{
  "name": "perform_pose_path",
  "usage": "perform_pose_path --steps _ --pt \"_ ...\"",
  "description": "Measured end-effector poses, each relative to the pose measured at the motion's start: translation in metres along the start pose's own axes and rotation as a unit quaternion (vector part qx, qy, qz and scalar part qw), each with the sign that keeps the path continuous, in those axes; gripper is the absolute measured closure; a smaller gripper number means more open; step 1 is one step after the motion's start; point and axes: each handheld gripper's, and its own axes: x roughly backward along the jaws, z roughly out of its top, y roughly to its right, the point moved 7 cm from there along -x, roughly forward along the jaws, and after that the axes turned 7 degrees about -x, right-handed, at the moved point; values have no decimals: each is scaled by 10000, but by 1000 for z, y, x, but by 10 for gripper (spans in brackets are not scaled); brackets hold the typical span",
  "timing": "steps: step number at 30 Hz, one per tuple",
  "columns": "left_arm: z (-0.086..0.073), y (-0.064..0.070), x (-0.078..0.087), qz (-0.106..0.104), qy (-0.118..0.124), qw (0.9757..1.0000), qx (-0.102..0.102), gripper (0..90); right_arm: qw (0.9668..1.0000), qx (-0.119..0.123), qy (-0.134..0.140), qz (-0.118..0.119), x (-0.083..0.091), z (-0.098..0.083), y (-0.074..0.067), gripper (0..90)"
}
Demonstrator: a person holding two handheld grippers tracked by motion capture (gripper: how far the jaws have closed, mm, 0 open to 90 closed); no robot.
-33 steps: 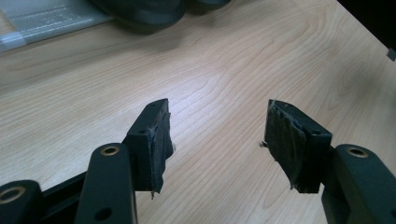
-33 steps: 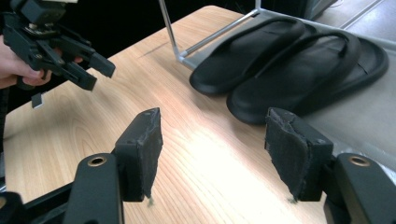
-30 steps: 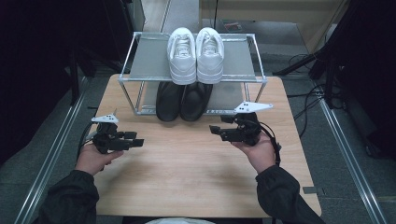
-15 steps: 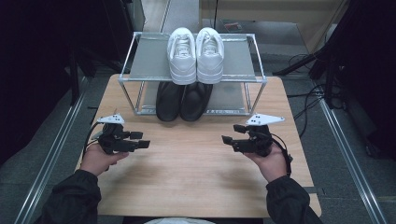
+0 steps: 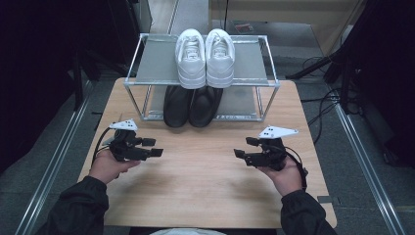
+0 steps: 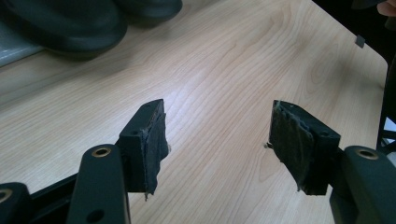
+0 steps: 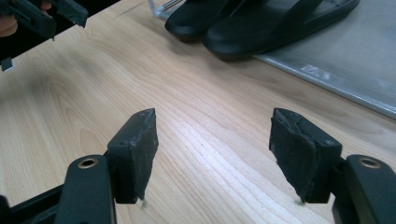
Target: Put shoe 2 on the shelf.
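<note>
Left gripper view looks along my left jaws: they stand wide apart, having just been opening, with nothing between the pads (image 6: 152, 135) but bare wood of the counter (image 6: 224, 84). Right gripper view gives the same for my other jaws: spread wide, just opened further, nothing between them, their pads (image 7: 140, 144) hanging a little above the grain.

From the high view, my left gripper (image 5: 147, 151) hovers near the counter's left edge, jaws pointing toward the middle, and my right gripper (image 5: 244, 149) hovers toward the right edge, jaws pointing back at the left one. They are well apart, with open wood between them. Each sits in a hand: left hand (image 5: 108, 166), right hand (image 5: 284, 175), dark sleeves coming in from the near edge.

Nearest to my jaws is the pair of black shoes (image 5: 192, 105). It rests side by side on the lower shelf of the metal rack (image 5: 147, 63), toes jutting out toward me over the counter. Both grippers are clear of it, nothing touching. In the right gripper view the black shoes (image 7: 261, 23) lie ahead on the grey shelf sheet; in the left gripper view they sit at the upper left (image 6: 70, 23).

On the rack's top shelf, at the counter's far edge, stands a pair of white sneakers (image 5: 205, 56), directly above the black pair.
</note>
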Motion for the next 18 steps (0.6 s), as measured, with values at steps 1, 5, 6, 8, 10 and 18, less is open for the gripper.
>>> perform_pose_path --steps 1,5,6,8,10,18 --pt "0 0 -1 -11 -20 10000 -21 371 10000 15 -26 1 -2 -1 0 332" --pt "0 2 -3 -39 -46 10000 -34 368 9999 62 -142 -30 -8 -3 0 328" --pt "0 3 -4 -47 -52 10000 -42 368 9998 67 -168 -30 -9 -4 0 326" --pt "0 3 -5 -55 -77 9999 -52 367 9997 70 -215 -50 -11 -4 0 326" --pt "0 3 -6 -50 -100 9999 -49 367 9997 82 -222 -54 -12 -4 1 325" --pt "-3 0 -6 -20 -195 9998 -27 363 9994 156 -282 -103 -14 -5 2 320"
